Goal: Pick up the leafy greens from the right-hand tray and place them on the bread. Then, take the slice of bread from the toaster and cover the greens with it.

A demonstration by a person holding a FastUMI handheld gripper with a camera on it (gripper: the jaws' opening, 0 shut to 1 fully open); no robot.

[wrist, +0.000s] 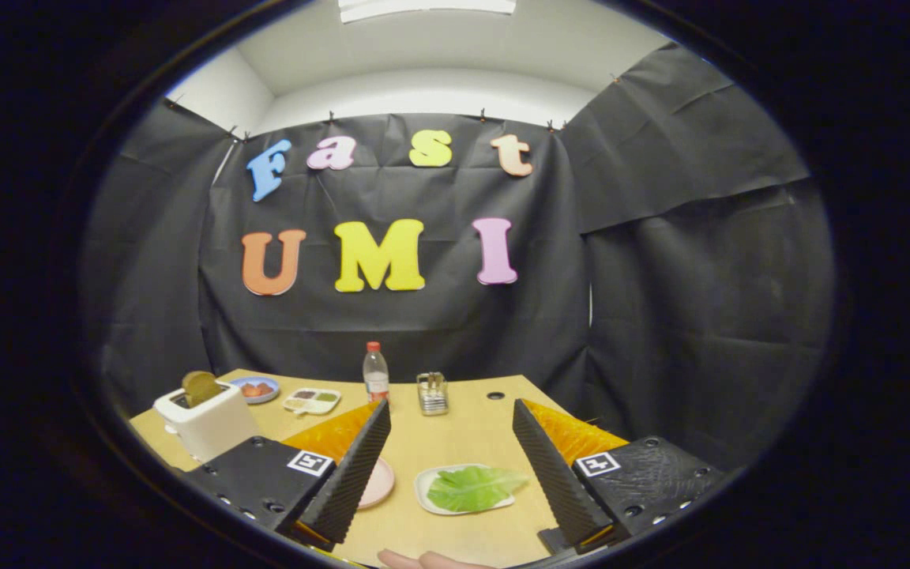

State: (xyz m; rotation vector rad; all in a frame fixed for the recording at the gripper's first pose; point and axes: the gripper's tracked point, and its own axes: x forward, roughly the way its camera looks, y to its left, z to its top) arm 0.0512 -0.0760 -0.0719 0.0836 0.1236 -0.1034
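Between parted jaws, crinkly leafy greens (474,487)

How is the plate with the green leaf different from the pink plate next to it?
The white tray holds the leafy greens; the pink plate shows nothing on its visible part. The white tray lies in full sight between the open gripper's fingers, while the pink plate is partly hidden behind one finger. The tray looks squarish, the pink plate round. Both lie flat on the wooden table.

Gripper view — raised above table (463,431); faces forward along fingers (360,466), spread.
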